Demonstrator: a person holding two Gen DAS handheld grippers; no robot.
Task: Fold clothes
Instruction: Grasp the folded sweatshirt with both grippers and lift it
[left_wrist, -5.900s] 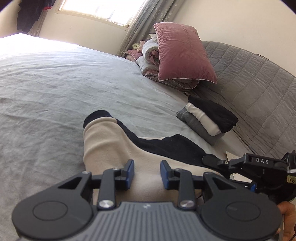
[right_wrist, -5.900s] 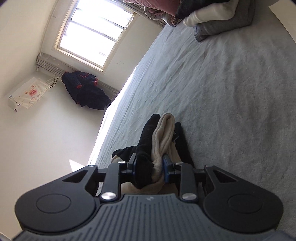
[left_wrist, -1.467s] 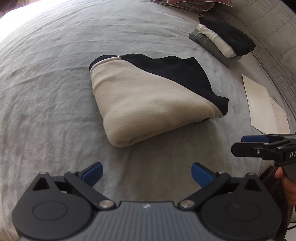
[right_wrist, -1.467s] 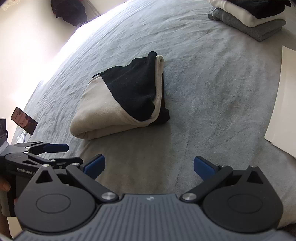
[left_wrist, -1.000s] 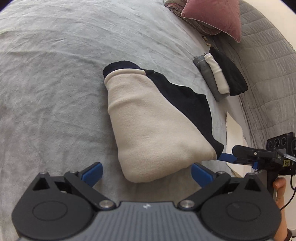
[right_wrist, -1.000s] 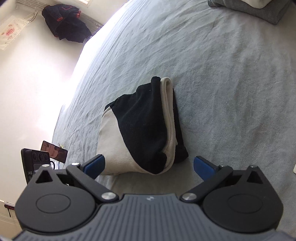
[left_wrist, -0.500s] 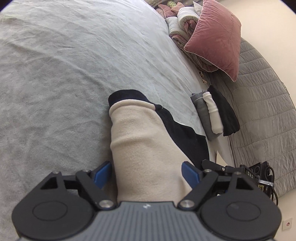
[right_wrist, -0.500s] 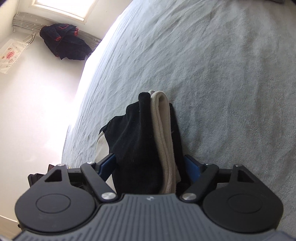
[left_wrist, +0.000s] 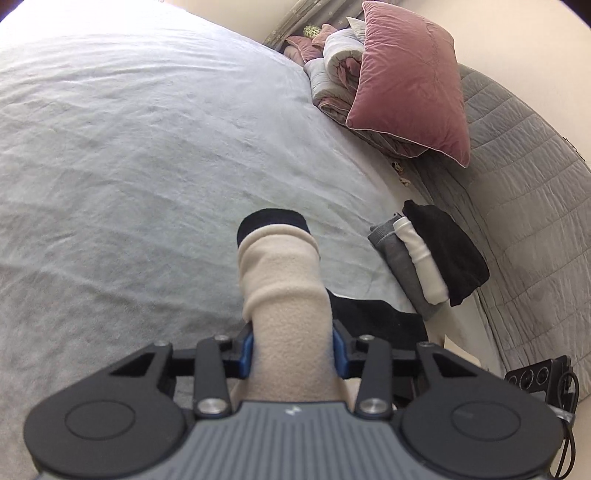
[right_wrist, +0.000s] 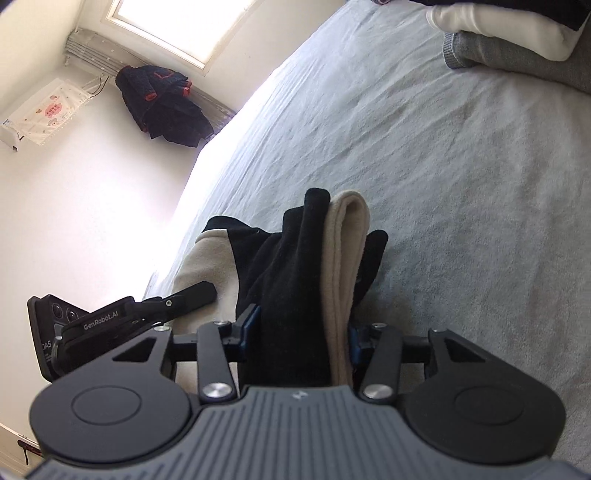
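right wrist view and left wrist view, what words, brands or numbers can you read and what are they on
"GenRobot.AI": on the side of the left gripper, seen in the right wrist view.
"DAS": partly cut off, on the black camera block behind that gripper.
Red print on the white wall unit: too small and blurred to read.
Left wrist view: no readable text.
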